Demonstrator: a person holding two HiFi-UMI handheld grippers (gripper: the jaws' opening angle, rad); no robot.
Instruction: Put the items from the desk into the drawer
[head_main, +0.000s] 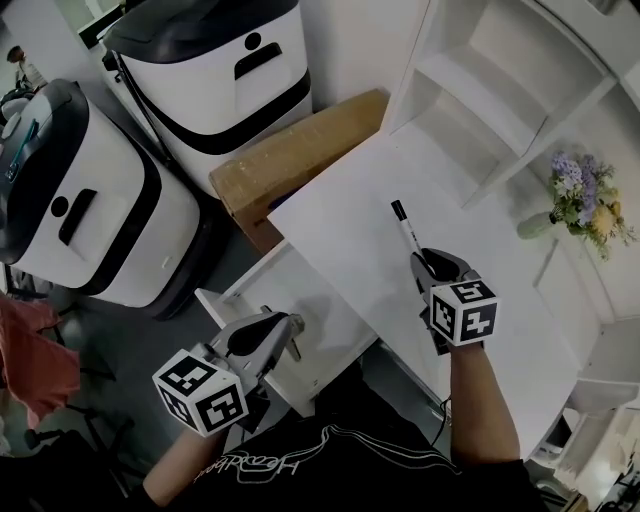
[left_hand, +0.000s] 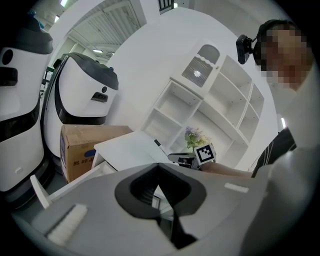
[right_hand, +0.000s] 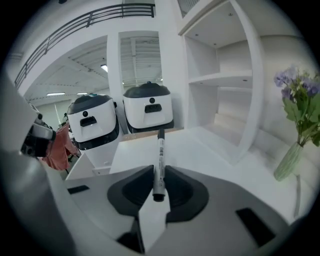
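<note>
White desk (head_main: 340, 230); right hand-held gripper (right_hand: 159, 174) clamps marker (right_hand: 160, 147); grip hidden overhead.

One black-capped white marker pen (head_main: 408, 233), two black-and-white rounded machines (head_main: 215, 75) (head_main: 90, 210), one brown cardboard box (head_main: 300, 150), one pale vase of purple flowers (head_main: 540, 224).

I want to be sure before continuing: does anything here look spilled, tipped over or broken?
Nothing stands out. The vase of flowers stands upright on the desk, the marker is clamped between the jaws of the right gripper, and the drawer is open.
</note>
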